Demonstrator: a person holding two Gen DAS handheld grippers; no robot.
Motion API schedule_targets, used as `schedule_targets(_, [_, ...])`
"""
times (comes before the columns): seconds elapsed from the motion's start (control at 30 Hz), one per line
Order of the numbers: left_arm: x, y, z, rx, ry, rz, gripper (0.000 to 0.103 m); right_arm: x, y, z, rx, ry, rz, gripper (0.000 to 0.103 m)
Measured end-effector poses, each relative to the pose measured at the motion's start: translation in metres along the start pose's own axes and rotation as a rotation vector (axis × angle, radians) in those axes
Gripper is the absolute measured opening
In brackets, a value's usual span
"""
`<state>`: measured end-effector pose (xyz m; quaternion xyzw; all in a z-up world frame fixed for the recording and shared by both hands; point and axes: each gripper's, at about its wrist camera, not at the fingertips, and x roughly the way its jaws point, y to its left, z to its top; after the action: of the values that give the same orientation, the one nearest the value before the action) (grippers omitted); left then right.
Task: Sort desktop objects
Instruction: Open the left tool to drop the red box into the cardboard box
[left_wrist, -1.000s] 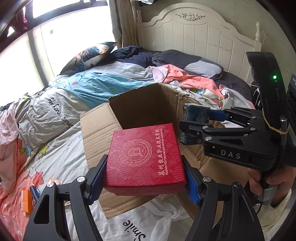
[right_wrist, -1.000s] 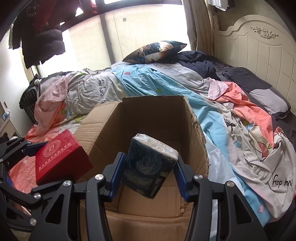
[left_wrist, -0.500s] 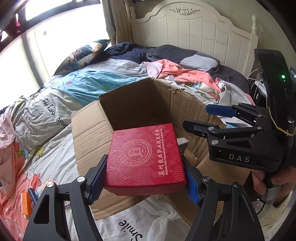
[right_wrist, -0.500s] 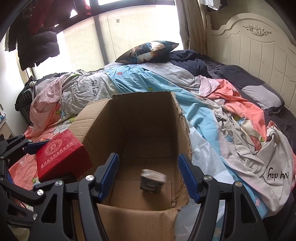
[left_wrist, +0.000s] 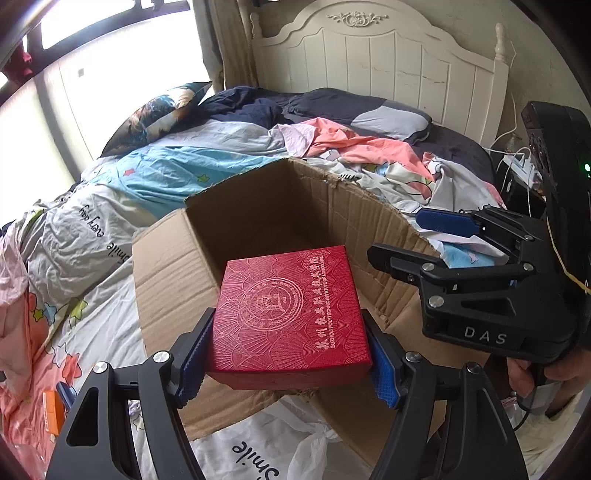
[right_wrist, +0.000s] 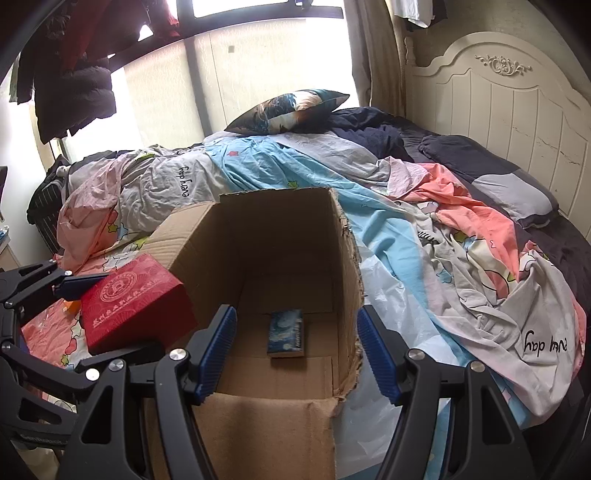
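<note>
My left gripper (left_wrist: 288, 354) is shut on a flat red gift box (left_wrist: 290, 314) and holds it level over the near left edge of an open cardboard box (left_wrist: 258, 218). The red box also shows at the left of the right wrist view (right_wrist: 133, 299). My right gripper (right_wrist: 295, 350) is open and empty above the cardboard box (right_wrist: 280, 229). It also shows in the left wrist view (left_wrist: 402, 238). A blue starry-print pack (right_wrist: 286, 332) lies flat on the box floor.
The box stands on a bed covered with crumpled sheets (right_wrist: 443, 258) and a pillow (right_wrist: 288, 110). A white plastic bag (left_wrist: 295, 443) lies at the box's near side. A small orange item (left_wrist: 50, 411) lies at the lower left. The white headboard (left_wrist: 369, 62) stands behind.
My right gripper opened and let go of the blue pack, which dropped to the box floor. The gripper drew back and up. My left gripper kept hold of the red box.
</note>
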<state>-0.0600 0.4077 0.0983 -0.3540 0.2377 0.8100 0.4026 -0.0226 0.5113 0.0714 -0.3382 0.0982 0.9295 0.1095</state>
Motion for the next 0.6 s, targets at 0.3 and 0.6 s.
schedule_targets(0.3, [0.0040, -0.0038, 0.0031, 0.000, -0.008, -0.011, 0.084, -0.0016, -0.0054, -0.0030, 0.013, -0.003, -0.010, 0.064])
schedule_targets(0.6, [0.0032, 0.0027, 0.0010, -0.029, 0.009, 0.006, 0.098, 0.0019, -0.0039, -0.0064, 0.015, 0.006, -0.002, 0.064])
